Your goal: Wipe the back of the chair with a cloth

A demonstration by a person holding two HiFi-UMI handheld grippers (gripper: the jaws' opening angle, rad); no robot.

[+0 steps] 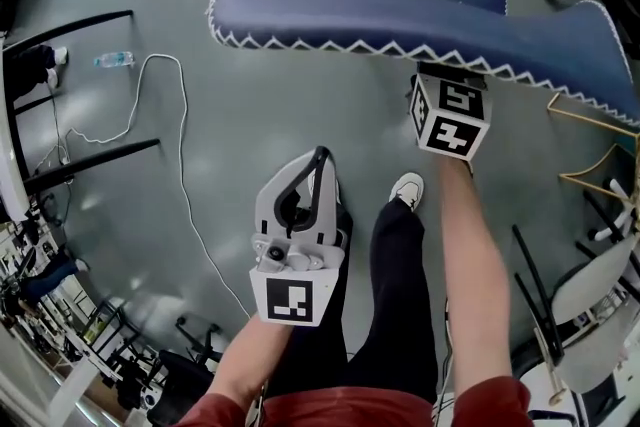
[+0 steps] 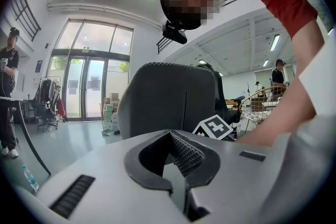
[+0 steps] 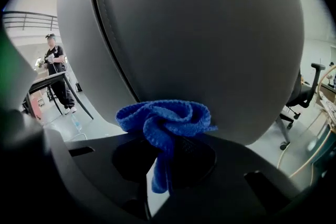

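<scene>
From above, in the head view, the chair [image 1: 400, 15] shows a blue top edge with white zigzag stitching. Its back is a smooth grey shell [image 3: 199, 44], which also stands ahead in the left gripper view [image 2: 168, 97]. My right gripper [image 3: 167, 157] is shut on a bunched blue cloth [image 3: 163, 120] that presses against the lower part of that shell. Only its marker cube [image 1: 450, 118] shows in the head view, since the chair's edge hides its jaws. My left gripper [image 1: 321, 155] hangs shut and empty by the person's legs, apart from the chair.
A white cable [image 1: 180, 165] and a water bottle [image 1: 113, 60] lie on the grey floor at left, near black desk legs [image 1: 90, 155]. A wire chair [image 1: 600, 165] and other office chairs crowd the right. A person [image 3: 55, 68] stands further off.
</scene>
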